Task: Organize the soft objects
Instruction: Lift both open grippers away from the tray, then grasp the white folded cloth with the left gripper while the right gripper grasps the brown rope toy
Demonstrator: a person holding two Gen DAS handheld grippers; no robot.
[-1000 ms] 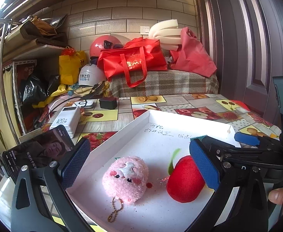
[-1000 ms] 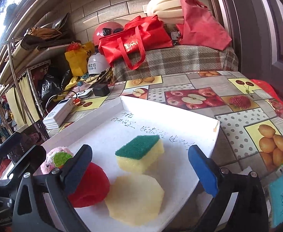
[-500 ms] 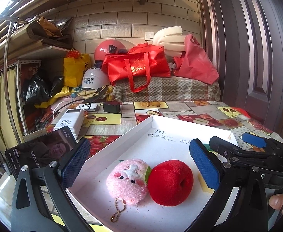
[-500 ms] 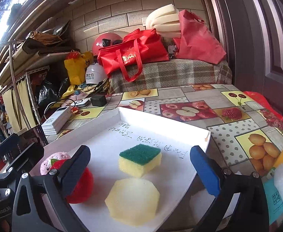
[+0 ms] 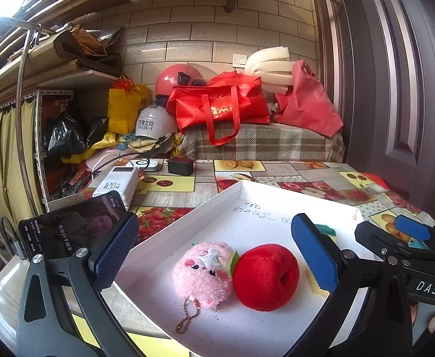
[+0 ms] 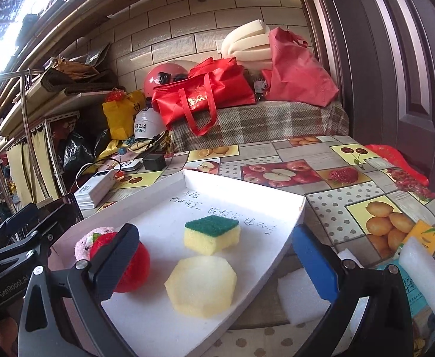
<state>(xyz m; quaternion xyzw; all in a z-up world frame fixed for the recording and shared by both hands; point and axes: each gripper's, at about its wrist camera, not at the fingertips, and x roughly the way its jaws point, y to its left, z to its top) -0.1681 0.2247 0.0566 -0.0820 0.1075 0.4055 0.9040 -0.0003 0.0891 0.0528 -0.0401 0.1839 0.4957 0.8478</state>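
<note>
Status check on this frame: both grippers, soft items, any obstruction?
Left gripper open, empty. Right gripper open, empty. Pink plush touching red plush apple in white tray, sponges alongside. Nothing blocking.

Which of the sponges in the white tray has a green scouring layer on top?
The rectangular yellow sponge, lying farther back in the white tray. The pale octagonal sponge in front of it is plain yellow, with no green layer.

Left gripper [image 5: 214, 253] — black frame, blue textured pads [image 5: 312, 255], silver screws
</note>
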